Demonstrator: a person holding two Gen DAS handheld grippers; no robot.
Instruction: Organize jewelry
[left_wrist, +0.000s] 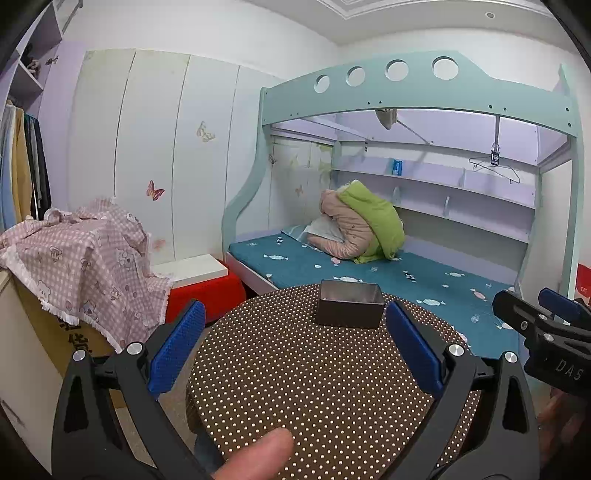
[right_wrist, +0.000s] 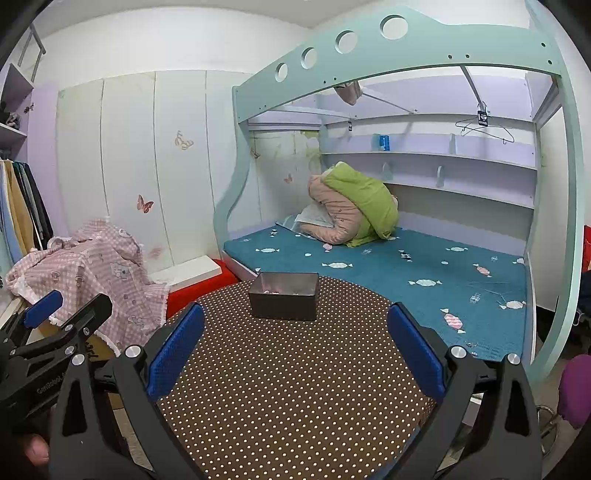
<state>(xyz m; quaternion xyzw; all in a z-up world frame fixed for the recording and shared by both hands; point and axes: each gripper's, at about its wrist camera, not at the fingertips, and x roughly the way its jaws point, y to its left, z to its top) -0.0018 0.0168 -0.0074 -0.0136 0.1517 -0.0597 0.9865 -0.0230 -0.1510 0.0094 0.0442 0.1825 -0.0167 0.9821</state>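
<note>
On a round table (left_wrist: 325, 387) covered in brown polka-dot cloth, a small dark metal box (right_wrist: 283, 295) sits near the far edge — the only task item in sight. Small pale pieces, likely jewelry, show inside it in the right wrist view, too small to make out. Both tools hang above the near side of the table, well apart from the box: the left gripper (left_wrist: 295, 347) has its blue pads spread wide and holds nothing, and the right gripper (right_wrist: 295, 347) is likewise spread and empty.

The box looks rigid and thin-walled, probably light, with smooth sides that may slip under the pads; a grip across its short walls or over one rim seems the safest hold. The pieces inside would likely be tiny, light and easily scattered or bent — best pinched gently, one at a time, from above.

Nothing stands on the cloth between the grippers and the box, so the approach is open. Beyond the table lies a bed (right_wrist: 388, 266) with a teal candy-print cover and a bundle of green and pink quilts (right_wrist: 351, 206), under a pale green bunk frame (right_wrist: 369, 62). To the left, a pink checked cloth (right_wrist: 96, 266) drapes over a cardboard box, beside a red stool (left_wrist: 207, 295) — all clear of the working area. The box's place near the far edge is the one risk: a push could slide it off.
</note>
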